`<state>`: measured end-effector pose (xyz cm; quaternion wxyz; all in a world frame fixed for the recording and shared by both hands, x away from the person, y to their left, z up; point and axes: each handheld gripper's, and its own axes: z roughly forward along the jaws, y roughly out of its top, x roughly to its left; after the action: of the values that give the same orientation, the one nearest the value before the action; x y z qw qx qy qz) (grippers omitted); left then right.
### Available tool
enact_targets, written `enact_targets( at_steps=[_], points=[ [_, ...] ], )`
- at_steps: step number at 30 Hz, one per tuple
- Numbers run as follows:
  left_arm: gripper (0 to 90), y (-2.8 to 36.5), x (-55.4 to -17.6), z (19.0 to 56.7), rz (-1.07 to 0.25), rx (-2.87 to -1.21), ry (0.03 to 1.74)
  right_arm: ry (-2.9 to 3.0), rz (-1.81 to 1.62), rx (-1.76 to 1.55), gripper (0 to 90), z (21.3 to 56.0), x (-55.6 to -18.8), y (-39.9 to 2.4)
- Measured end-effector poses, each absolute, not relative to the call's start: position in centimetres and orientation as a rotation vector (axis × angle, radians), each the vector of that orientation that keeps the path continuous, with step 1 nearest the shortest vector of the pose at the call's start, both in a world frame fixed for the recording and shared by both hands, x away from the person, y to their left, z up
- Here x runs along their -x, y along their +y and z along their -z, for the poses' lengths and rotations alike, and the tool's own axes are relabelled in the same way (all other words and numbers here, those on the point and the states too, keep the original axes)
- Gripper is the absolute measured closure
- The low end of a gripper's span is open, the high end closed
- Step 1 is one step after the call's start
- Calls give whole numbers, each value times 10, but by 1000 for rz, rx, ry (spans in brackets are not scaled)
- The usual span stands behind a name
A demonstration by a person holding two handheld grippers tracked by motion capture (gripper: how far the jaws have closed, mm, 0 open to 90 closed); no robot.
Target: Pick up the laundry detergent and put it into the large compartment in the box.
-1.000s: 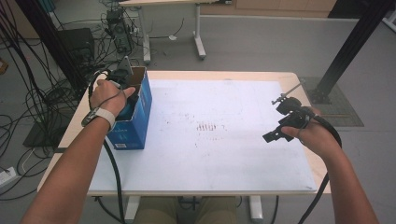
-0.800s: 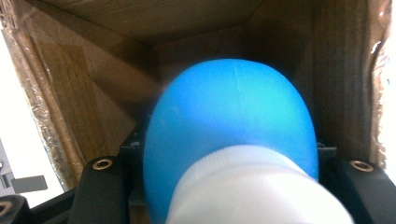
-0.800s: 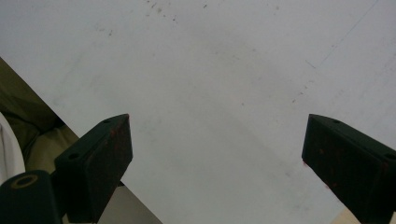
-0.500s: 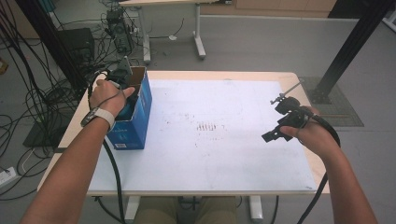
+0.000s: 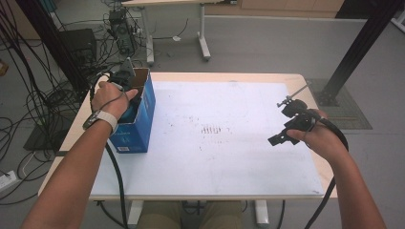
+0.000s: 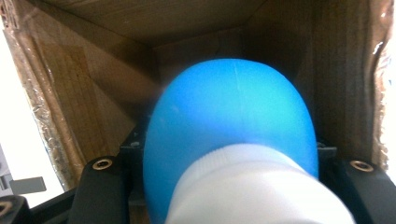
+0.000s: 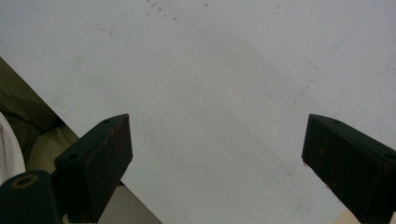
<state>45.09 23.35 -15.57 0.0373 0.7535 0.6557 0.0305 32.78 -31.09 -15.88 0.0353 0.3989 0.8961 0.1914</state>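
An open blue cardboard box stands at the left edge of the table. My left gripper reaches down into it. In the left gripper view the left gripper is shut on a blue bottle with a white cap, and the box's brown inner walls surround them. Over the right side of the table my right gripper hangs open. In the right gripper view its two black jaws stand wide apart with nothing in the right gripper, above the white sheet.
A white sheet covers most of the table, with a patch of small dark marks near its middle. Cables lie on the floor at the left. A black post stands at the back right.
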Motion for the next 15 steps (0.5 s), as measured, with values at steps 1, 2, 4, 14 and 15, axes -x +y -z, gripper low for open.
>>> enact_targets(
  at_steps=[1, 2, 4, 14, 15],
  points=[
    [383, 234, -451, 156, -93, -2312, 2012, 2754, -587, -1226, 85, 159, -328, -311],
    [383, 234, -451, 156, -94, -2311, 2013, 2754, -587, -1226, 85, 159, -328, -311],
    [384, 234, -450, 156, -97, -2311, 2011, 2755, -588, -1225, 85, 159, -328, -310],
    [383, 234, -451, 156, -98, -2314, 2008, 2757, -583, -1225, 85, 159, -329, -310],
    [383, 234, -451, 156, -97, -2315, 2008, 2757, -582, -1225, 85, 159, -329, -310]
  ],
)
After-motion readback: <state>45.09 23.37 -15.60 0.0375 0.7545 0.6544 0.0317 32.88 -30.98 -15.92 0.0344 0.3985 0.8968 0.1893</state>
